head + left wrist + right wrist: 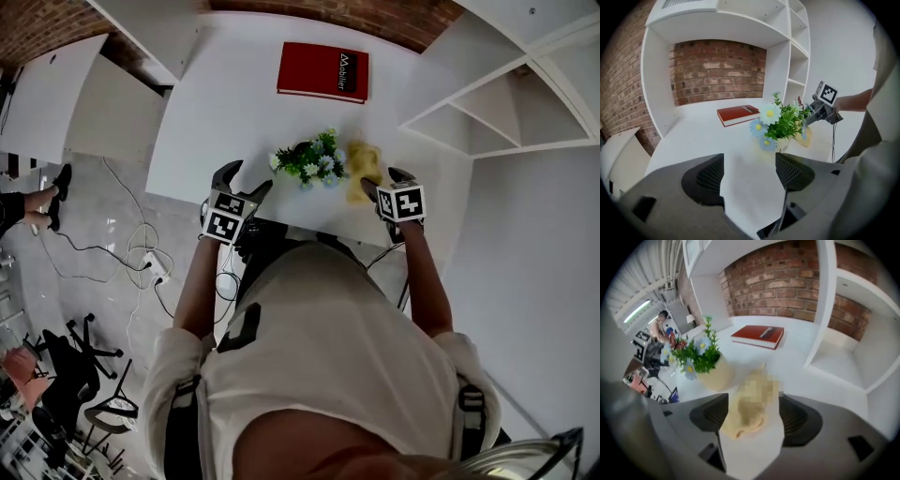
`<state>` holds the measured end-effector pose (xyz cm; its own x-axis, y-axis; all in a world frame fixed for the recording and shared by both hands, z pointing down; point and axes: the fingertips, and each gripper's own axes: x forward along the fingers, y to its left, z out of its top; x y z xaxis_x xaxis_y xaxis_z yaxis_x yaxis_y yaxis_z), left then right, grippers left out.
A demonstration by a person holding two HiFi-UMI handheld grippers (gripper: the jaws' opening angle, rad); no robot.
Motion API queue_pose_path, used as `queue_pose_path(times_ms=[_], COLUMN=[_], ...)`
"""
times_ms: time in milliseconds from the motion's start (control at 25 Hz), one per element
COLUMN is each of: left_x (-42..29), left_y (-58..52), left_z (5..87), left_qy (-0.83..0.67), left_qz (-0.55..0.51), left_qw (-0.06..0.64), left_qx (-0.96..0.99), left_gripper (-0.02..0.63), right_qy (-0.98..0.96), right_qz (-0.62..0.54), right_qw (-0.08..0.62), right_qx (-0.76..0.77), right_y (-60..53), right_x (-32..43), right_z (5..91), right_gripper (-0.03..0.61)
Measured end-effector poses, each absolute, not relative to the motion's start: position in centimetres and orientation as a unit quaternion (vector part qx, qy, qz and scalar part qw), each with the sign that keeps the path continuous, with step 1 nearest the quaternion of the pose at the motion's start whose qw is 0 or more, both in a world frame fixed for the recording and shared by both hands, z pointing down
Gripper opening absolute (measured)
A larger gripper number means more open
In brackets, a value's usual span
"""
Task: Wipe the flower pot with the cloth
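A cream flower pot (311, 161) of green leaves and daisy-like flowers stands near the front edge of the white table (234, 103). A yellow cloth (361, 171) lies crumpled on the table just right of it. My right gripper (384, 183) hangs over the cloth's near end. In the right gripper view its jaws (750, 416) stand wide, with the cloth (750, 404) lying loose between them and the pot (717, 373) ahead to the left. My left gripper (248, 178) is open and empty left of the pot (785, 142), over bare table (750, 171).
A red book (323, 70) lies flat at the back of the table. White shelf compartments (497, 103) rise on the right, with a brick wall behind. Cables and a power strip (150, 267) lie on the floor left of the table, near an office chair (80, 352).
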<state>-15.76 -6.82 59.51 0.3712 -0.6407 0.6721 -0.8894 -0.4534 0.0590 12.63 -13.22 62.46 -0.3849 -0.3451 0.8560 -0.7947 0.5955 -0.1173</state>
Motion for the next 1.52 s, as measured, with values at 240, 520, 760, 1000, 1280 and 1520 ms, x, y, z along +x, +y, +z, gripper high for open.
queue_pose_path(times_ms=[240,520,760,1000,1280,1520], left_x=[-19.6,-20.3,-15.1,-7.8,-2.4,-0.2], left_y=[-5.6,-4.2,-1.0,2.4,5.3,9.9], left_z=[58.4,57.7,55.2,50.5,46.8,48.0], left_qy=[-0.507,-0.463,-0.356,-0.335,-0.393,-0.427], left_qz=[0.281,0.263,0.154,0.07,0.031,0.09], left_qw=[0.209,0.193,0.266,0.268,0.265,0.242], left_qx=[0.788,0.824,0.882,0.901,0.88,0.867], left_gripper=[0.357,0.058,0.02,0.02,0.02,0.02], right_qy=[-0.828,-0.868,-0.894,-0.906,-0.909,-0.9], right_qz=[0.355,0.346,0.387,0.378,0.391,0.423], right_qw=[0.215,0.212,0.168,0.139,0.095,0.082], right_qx=[0.378,0.288,0.15,0.13,0.108,0.07], right_y=[-13.3,-5.9,1.2,3.0,6.6,11.1], right_x=[10.7,2.0,-5.6,-3.0,4.3,6.7], right_z=[53.7,50.3,47.7,47.0,45.4,47.1], right_gripper=[0.279,0.011,0.011,0.011,0.009,0.009])
